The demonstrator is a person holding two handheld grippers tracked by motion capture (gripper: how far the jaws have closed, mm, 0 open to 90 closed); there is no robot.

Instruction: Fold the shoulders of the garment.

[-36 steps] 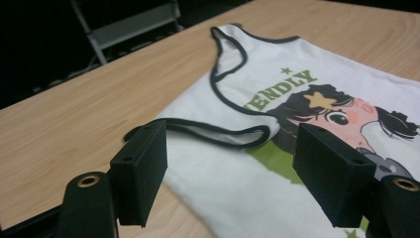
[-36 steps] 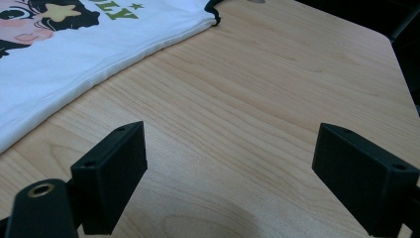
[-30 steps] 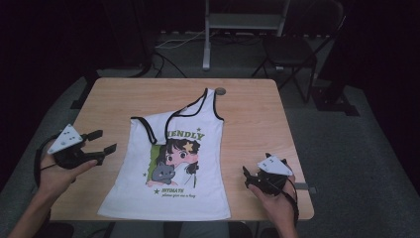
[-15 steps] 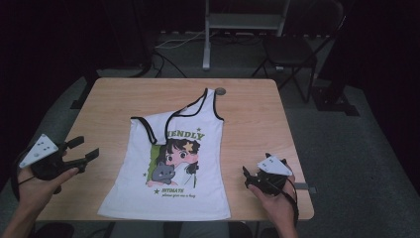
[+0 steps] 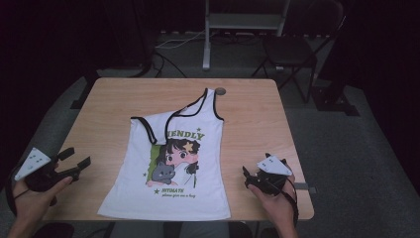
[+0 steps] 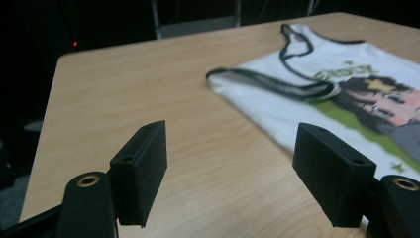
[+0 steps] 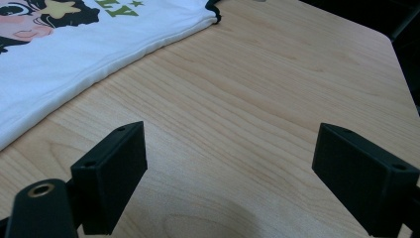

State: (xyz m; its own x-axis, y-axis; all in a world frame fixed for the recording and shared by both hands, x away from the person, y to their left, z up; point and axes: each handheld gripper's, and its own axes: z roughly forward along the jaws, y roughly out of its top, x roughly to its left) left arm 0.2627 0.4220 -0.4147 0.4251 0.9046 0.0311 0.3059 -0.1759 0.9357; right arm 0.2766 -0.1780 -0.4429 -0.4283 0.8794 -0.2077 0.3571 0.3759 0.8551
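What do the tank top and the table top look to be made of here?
Tank top: soft knit fabric, probably cotton jersey; matte white with black bound edges and a printed cartoon, lying limp, one strap folded over. Table: light wood or a wood-look laminate, I cannot tell which; the grain lines show plainly in the right gripper view, with a smooth, faintly glossy surface.

This looks like a recording studio or lab set up for filming, not a home: a bare light-wood desk [image 5: 119, 109] stands alone on grey carpet [image 5: 341, 144] with black darkness all round. Well beyond the right gripper [image 5: 257, 179], past the desk's far edge, stand a folding black chair [image 5: 292, 52] and a metal stand [image 5: 245, 22] with cables [image 5: 173, 42] lying at its foot.
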